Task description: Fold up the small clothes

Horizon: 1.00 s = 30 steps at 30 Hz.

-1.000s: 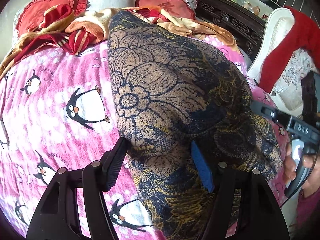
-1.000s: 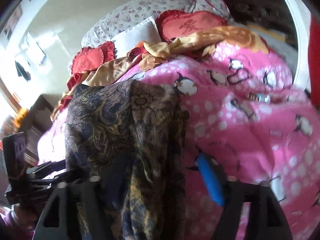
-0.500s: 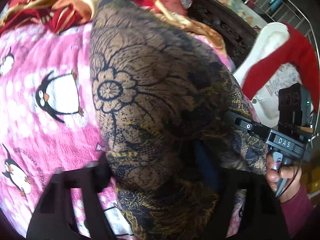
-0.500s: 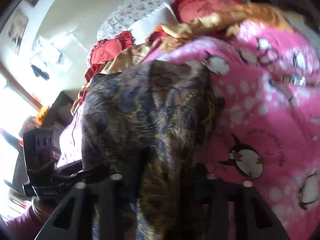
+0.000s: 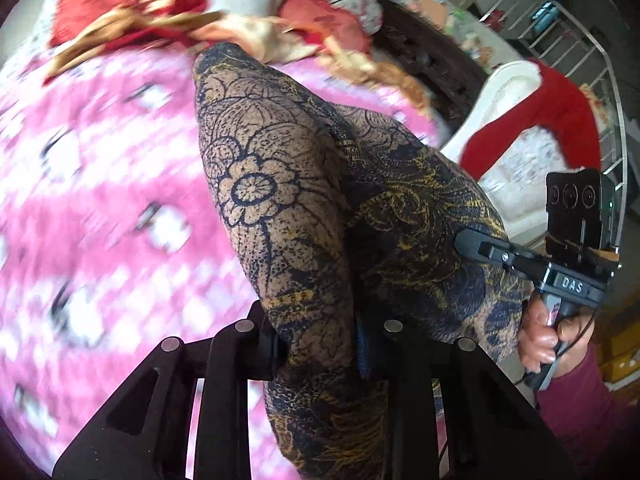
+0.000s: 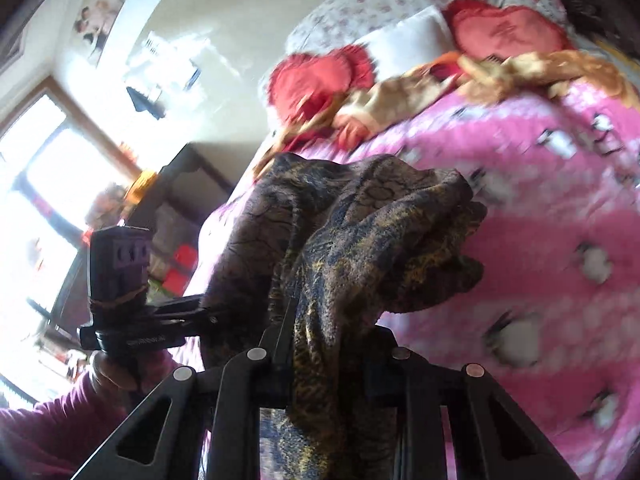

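my left jaws (image 5: 320,350) and my right jaws (image 6: 328,350) have each just been closing and are now clamped on a bunched edge of the dark floral-print garment (image 5: 280,200), which hangs between them, lifted off the pink penguin-print bedspread (image 5: 100,200) beyond the jaws. seen from the left, the right gripper (image 5: 520,256) bites the cloth off to the right side, a hand (image 5: 548,340) wrapped round its handle.

what could go wrong, as i judge it: each bite holds only a gathered pinch of thin cloth, so a quick pull apart could slide an edge out of one pair of jaws and drop that side in a heap. the far end, ahead of the jaws, sags in loose folds; laid down that way it would crease instead of folding flat. it may also drag onto the red and gold cloths (image 6: 400,96) piled further ahead by the heart-shaped red cushion (image 6: 508,32).

the garment looks soft, limp and light, tan ground with navy flowers and yellow flecks, its surface finely speckled. the bedspread looks fleecy. the jaws are rigid black plastic.
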{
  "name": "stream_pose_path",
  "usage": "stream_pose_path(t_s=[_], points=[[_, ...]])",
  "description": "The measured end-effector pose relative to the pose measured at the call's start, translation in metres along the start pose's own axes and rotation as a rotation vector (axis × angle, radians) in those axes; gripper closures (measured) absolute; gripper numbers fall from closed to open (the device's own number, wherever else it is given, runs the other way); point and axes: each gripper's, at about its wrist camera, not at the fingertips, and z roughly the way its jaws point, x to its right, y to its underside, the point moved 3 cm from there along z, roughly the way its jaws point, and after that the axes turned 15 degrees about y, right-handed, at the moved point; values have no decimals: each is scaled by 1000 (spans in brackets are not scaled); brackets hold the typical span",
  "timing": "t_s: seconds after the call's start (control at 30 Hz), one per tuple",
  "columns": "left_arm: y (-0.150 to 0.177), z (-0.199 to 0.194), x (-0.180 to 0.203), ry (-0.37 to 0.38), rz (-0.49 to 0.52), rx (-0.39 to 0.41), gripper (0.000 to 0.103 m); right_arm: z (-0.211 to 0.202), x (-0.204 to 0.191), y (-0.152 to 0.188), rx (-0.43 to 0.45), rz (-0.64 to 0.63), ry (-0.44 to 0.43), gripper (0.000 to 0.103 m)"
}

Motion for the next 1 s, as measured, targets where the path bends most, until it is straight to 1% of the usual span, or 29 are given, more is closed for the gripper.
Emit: stream_pose_path(t_s=[0.03, 0.07, 0.1, 0.13, 0.17, 0.2, 0.27, 0.3, 0.33, 0.37, 0.4, 0.43, 0.47, 0.5, 0.53, 0.57, 0.6, 0.63, 0.73, 0.8, 0.83, 0.87, 0.93, 1.0], points=[[12, -4, -6, -22, -8, -11, 77, 12, -7, 11, -32, -8, 21, 73], [23, -5, -13, -57, -22, -27, 77, 23, -9, 21, -68, -19, 67, 63], [33, -5, -21, -96, -41, -47, 76, 30, -9, 27, -88, -31, 127, 61], [43, -4, -32, -141, -67, -74, 75, 36, -9, 36, -97, -62, 241, 61], [51, -5, -41, -169, -92, -83, 71, 35, -9, 40, -92, -82, 294, 61], [56, -11, -46, -165, -111, -57, 68, 31, -11, 43, -83, -94, 314, 61], [59, -22, -45, -154, -124, -15, 65, 15, -23, 49, -63, -90, 242, 61], [59, -27, -43, -164, -123, 6, 63, 9, -32, 51, -58, -98, 204, 61], [58, -32, -42, -181, -119, 31, 60, 6, -42, 54, -53, -126, 177, 61], [57, -34, -39, -201, -113, 58, 53, 3, -60, 61, -49, -192, 165, 61], [57, -35, -36, -220, -102, 79, 51, 3, -71, 66, -50, -233, 164, 61], [56, -36, -37, -237, -91, 89, 51, 7, -82, 75, -57, -293, 174, 61], [58, -36, -35, -257, -82, 92, 51, 14, -88, 86, -70, -349, 213, 61], [61, -34, -32, -276, -76, 90, 51, 22, -85, 94, -92, -374, 262, 61], [63, -31, -33, -291, -70, 88, 51, 38, -77, 107, -141, -386, 336, 62], [67, -31, -32, -310, -61, 88, 51, 46, -71, 115, -169, -390, 370, 64], [67, -28, -29, -321, -53, 90, 51, 51, -66, 121, -176, -395, 391, 65], [66, -28, -30, -326, -45, 93, 51, 49, -64, 124, -146, -393, 393, 65], [70, -27, -23, -353, -20, 110, 51, 36, -66, 121, -129, -352, 386, 65], [70, -27, -14, -383, 8, 128, 51, 24, -69, 116, -107, -334, 390, 61], [71, -28, -11, -393, 22, 136, 51, 18, -70, 114, -84, -326, 400, 55], [71, -31, -5, -401, 41, 149, 51, 10, -73, 111, -50, -320, 417, 52], [71, -38, 5, -409, 68, 179, 51, -3, -79, 106, 3, -303, 452, 50], [72, -43, 13, -424, 86, 196, 51, -8, -84, 101, 30, -288, 477, 48]])
